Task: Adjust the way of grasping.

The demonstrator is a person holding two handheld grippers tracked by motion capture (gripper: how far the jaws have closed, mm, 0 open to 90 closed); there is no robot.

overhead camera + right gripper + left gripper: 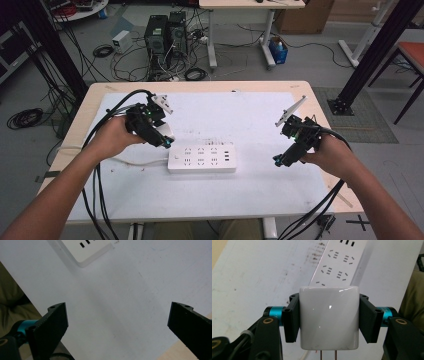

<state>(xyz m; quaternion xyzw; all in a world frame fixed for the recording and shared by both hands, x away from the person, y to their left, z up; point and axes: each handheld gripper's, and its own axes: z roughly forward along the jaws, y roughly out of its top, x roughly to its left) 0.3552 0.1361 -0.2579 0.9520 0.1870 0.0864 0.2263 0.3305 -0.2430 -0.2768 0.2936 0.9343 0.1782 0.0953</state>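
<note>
High view shows a white power strip (pixel 201 159) lying flat near the middle of a white mat (pixel 250 195) that covers a light wooden table (pixel 320 102); everything else is placed against that strip. The strip is a long rectangular block with rounded corners, two rows of sockets across its top and a few small slots at its right end, and a white cord (pixel 137 162) leaves its left end. Just off the strip's left end, raised above the mat, the left gripper (pixel 167 137) pinches a white plug adapter (pixel 168 132). In the left gripper view the adapter (pixel 329 317) is a glossy, nearly square white block with rounded edges, and the black jaws press flat on its two opposite sides; two thin metal prongs (pixel 328 355) stick out of its lower face, and the strip's socket face (pixel 338 263) lies beyond it. Well to the right of the strip, the right gripper (pixel 278 161) is held in the person's hand above the mat. In the right gripper view its jaws stand spread wide with nothing between them, the mat beneath, and a corner of the strip (pixel 86 251) at the upper left.
</note>
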